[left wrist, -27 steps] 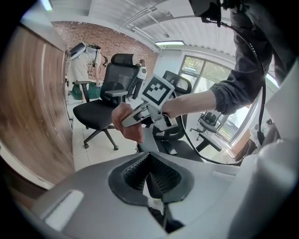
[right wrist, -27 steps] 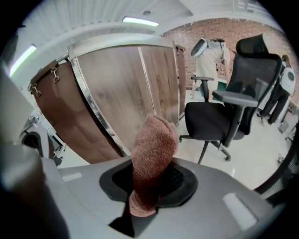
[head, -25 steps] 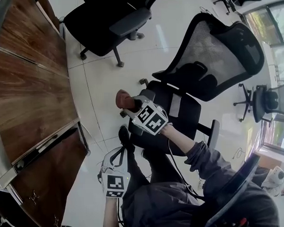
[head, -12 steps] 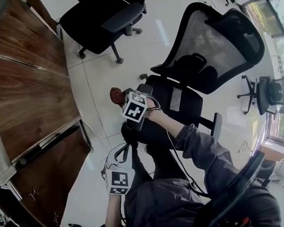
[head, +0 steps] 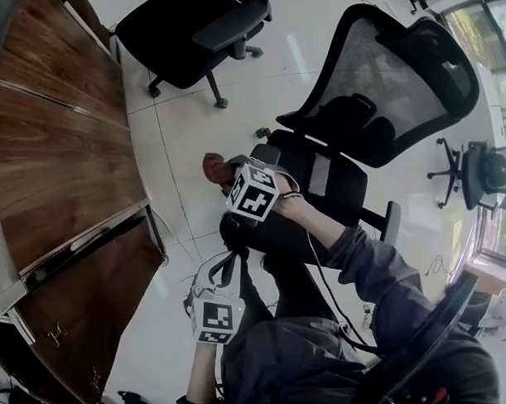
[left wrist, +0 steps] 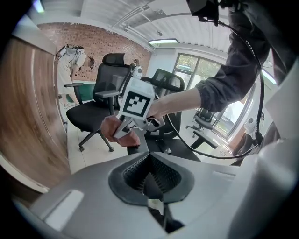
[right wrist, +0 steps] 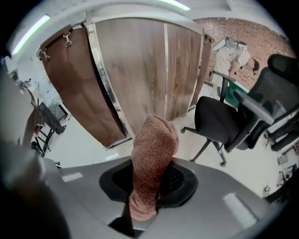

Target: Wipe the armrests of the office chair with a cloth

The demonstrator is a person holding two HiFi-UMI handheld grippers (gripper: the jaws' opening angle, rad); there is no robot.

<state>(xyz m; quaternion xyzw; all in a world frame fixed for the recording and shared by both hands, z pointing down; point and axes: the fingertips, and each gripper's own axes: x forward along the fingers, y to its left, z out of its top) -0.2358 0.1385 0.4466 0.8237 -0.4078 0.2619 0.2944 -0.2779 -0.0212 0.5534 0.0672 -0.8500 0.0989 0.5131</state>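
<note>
Cloth (right wrist: 152, 158) at risk of missing the pad altogether: hangs, in the head view, out past the front end of the near armrest (head: 265, 154), over the floor (head: 178, 183) rather than over the pad. Risks also pulling loose from the grip if snagged on the armrest's edge mid-stroke; seems pinched by the lower end only, with the bulk standing free beyond the tips. Worth watching too: the cable (left wrist: 218, 156) trailing from the right gripper (head: 232, 184) back along the forearm, apt to catch on the office chair (head: 381, 85) during a long sweep. Also in view, the far armrest (head: 391, 222), well apart from both grippers.

As to place: clamped between the right gripper's jaws, which close on the lower end; rises forward out of them as a thick reddish-brown roll. Touching the near armrest or merely just beside it, impossible to tell from these views. Left gripper (left wrist: 153, 186) low by the person's lap, jaws pressed together on nothing, well apart from cloth and armrests.
</note>
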